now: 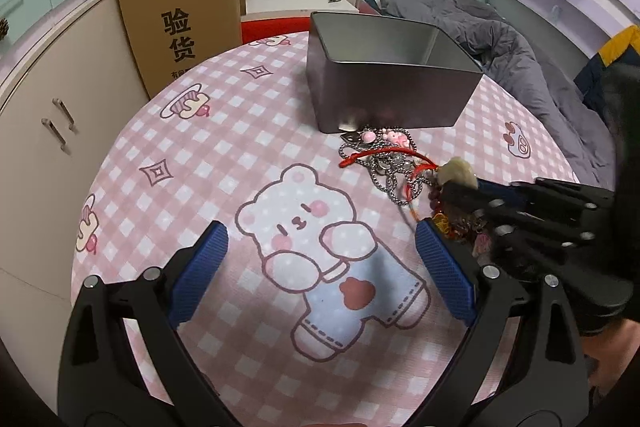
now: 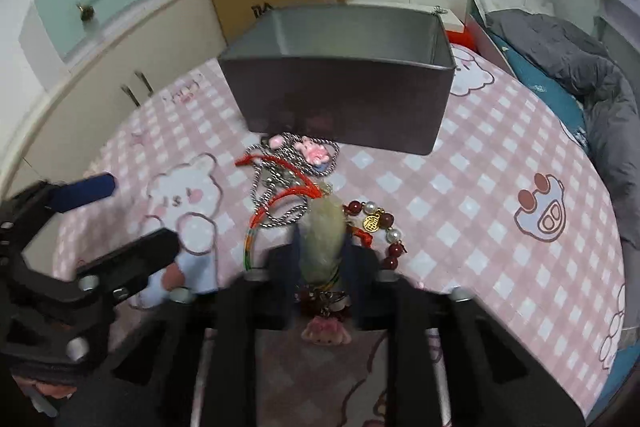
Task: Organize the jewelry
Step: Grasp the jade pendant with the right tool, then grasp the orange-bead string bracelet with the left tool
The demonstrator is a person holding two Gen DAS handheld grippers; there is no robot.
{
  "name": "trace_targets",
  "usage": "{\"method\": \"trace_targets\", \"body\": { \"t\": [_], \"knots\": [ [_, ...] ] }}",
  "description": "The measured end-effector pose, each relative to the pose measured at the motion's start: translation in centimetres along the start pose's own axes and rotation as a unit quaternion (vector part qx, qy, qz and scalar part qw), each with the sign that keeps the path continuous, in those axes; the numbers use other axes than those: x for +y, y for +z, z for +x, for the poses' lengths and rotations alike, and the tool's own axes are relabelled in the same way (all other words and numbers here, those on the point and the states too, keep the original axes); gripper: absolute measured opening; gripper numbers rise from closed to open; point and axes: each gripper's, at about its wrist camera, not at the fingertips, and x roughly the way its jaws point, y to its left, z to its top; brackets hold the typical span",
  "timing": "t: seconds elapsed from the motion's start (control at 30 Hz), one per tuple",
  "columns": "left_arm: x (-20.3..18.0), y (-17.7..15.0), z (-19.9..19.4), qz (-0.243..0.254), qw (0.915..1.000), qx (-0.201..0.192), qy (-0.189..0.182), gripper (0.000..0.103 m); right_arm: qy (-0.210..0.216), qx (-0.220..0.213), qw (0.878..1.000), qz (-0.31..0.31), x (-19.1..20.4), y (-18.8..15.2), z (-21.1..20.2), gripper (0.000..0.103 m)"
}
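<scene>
Right gripper is clamped shut, jaws pinching a pale cream tassel-like pendant that sticks out forward between the pads, its long axis running along the fingers toward the tin. Left gripper stands wide open, nothing between its blue pads, hovering over the bear print on the pink checked tablecloth; in the right wrist view it shows at far left, well apart from the jewelry. The jewelry pile lies just ahead of the right gripper: silver ball chain, red cord, pink charms, and a red-and-pearl bead bracelet just right of the pendant. Cords from the pendant look tangled into the pile, cannot tell how far. The open grey metal tin stands straight beyond the pile, its near wall just beside the pink charms, inside looks empty as far as visible. Key relation: tin is dead ahead of the right gripper, past the pile, rim higher than the held piece, so the likely move is a lift up and forward over the near wall. Right hand is clearly the nearer one. Risk: the lift drags chain and cord along. A cardboard box stands behind the table, and a grey duvet is at right.
</scene>
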Motion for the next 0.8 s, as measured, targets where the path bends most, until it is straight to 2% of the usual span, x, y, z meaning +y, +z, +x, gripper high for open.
{"method": "trace_targets", "body": {
  "t": [0.13,0.33,0.37,0.4,0.43,0.47,0.5,0.6,0.7,0.8],
  "knots": [
    [-0.9,0.4,0.9,0.010,0.9998,0.004,-0.018,0.093,0.038,-0.018,0.998,0.047,-2.2,-0.5,-2.0,0.008],
    [-3.0,1.0,3.5,0.016,0.9989,0.029,-0.032,0.093,0.052,-0.037,0.993,0.097,-4.7,-1.5,-4.6,0.008],
    [-3.1,1.0,3.9,0.014,0.9988,0.031,-0.036,0.087,0.052,-0.038,0.993,0.099,-4.9,-1.7,-4.8,0.008],
    [-3.3,1.0,4.3,0.013,0.9986,0.035,-0.037,0.070,0.053,-0.039,0.993,0.102,-5.1,-1.8,-5.0,0.008],
    [-3.7,0.9,4.2,0.022,0.9991,0.028,-0.023,0.063,0.052,-0.040,0.992,0.103,-4.9,-1.9,-5.2,0.009],
    [-3.8,0.8,4.0,0.025,0.9986,0.026,-0.040,0.030,0.052,-0.041,0.992,0.104,-5.0,-2.0,-5.3,0.009],
    [-3.8,0.8,3.9,0.019,0.9972,0.032,-0.064,0.012,0.052,-0.042,0.992,0.105,-4.9,-2.1,-5.4,0.009],
    [-3.8,0.4,3.0,0.031,0.9960,0.031,-0.077,0.003,0.057,-0.045,0.992,0.107,-4.9,-2.0,-5.7,0.009],
    [-2.8,-0.1,1.3,0.018,0.9939,0.021,-0.107,0.003,0.061,-0.049,0.991,0.107,-5.0,-2.0,-6.0,0.009],
    [-1.8,0.0,-1.0,0.009,0.9930,-0.002,-0.118,0.003,0.069,-0.054,0.991,0.105,-4.7,-1.9,-6.4,0.009]
  ]
}}
